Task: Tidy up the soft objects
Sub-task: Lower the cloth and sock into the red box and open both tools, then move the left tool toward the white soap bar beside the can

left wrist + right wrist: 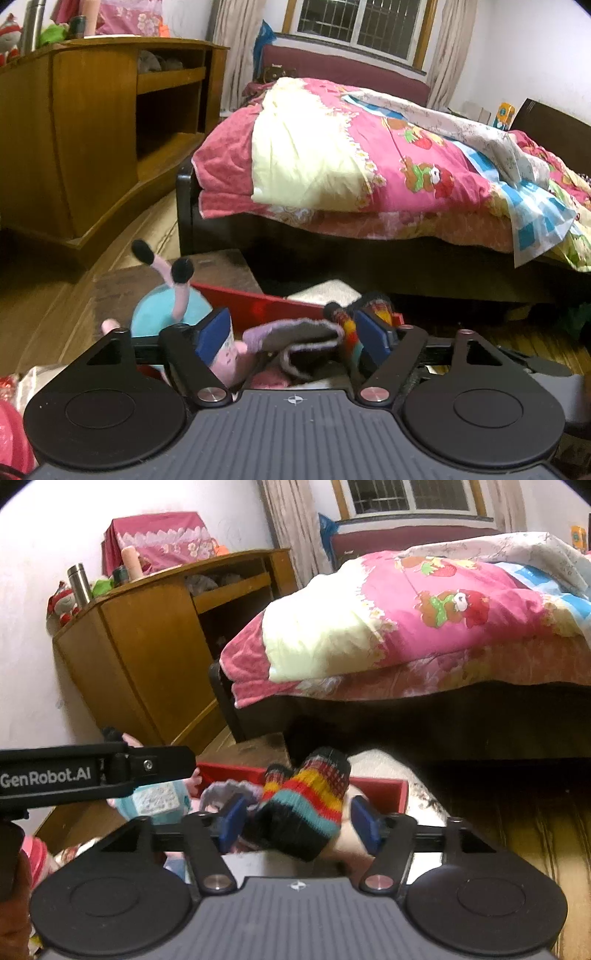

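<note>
Bedroom, wood floor (pixel 44 295). Landmark: red box (pixel 376 786), on the floor in front of the bed (pixel 369 147). Left of it, wooden cabinet (pixel 74 140) against the wall. Left gripper (pixel 295 338) over the box, fingers apart, pink plush (pixel 229 362) and brown slipper (pixel 299 332) between them. Right gripper (pixel 297 821) also wide open, striped knit glove (pixel 310 797) between its pads, not clamped.

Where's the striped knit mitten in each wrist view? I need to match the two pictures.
Left wrist: striped knit mitten low centre-right, mostly hidden beside the left tool's right finger.
Right wrist: mitten low centre, between the open right tool's fingers.
Shared landmark: red box behind it.
</note>
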Tool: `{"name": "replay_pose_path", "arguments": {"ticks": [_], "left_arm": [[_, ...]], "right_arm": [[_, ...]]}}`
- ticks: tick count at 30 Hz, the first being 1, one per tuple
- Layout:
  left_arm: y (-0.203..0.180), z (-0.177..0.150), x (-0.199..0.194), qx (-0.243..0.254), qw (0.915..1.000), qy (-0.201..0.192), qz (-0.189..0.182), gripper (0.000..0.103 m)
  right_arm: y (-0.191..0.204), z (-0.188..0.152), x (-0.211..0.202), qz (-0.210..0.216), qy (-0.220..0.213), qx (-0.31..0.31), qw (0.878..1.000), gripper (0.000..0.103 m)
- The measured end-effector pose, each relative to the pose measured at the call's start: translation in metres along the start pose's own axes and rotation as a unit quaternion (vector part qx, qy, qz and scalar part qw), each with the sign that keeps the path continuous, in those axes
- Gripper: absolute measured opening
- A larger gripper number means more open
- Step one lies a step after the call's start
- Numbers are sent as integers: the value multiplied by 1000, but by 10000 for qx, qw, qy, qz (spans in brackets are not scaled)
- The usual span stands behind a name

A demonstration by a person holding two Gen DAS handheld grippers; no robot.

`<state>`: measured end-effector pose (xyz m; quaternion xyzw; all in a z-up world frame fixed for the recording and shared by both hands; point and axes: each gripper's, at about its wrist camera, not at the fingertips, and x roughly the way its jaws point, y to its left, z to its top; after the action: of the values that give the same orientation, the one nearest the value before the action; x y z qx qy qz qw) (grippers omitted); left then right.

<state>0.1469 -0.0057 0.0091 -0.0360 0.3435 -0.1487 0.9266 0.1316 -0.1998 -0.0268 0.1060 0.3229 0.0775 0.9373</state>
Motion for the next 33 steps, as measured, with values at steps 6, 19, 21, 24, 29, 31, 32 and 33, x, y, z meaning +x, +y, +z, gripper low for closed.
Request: {"name": "replay_pose_path", "arguments": {"ticks": [6,19,21,24,29,31,32,33], "left_arm": [[2,-13,-17,86,9996,261,23,79],[14,-45,-42,73,9980,608,138,81],[14,-47,-46,103,9980,607,129,81],[15,-53,-52,134,9978,630,157,81],[22,-65,-59,114,9968,762,226,81],[26,-70,-61,109,9963,815,253,81],[28,-73,-62,108,9960,848,264,81],[29,-76,-63,108,9956,886,267,81]], "right_arm": [[5,-9,-17,111,110,-52,9999,50],[17,-39,-23,200,668,-44,9976,52],[21,-44,-25,206,717,-64,9972,52],[24,-51,-28,224,802,-78,9965,52],[26,-63,-32,201,924,-44,9955,52],[26,-68,-33,199,972,-28,9951,52],[27,-70,-33,200,1017,-31,9946,52],[28,-72,-34,203,1052,-30,9942,52]]}}
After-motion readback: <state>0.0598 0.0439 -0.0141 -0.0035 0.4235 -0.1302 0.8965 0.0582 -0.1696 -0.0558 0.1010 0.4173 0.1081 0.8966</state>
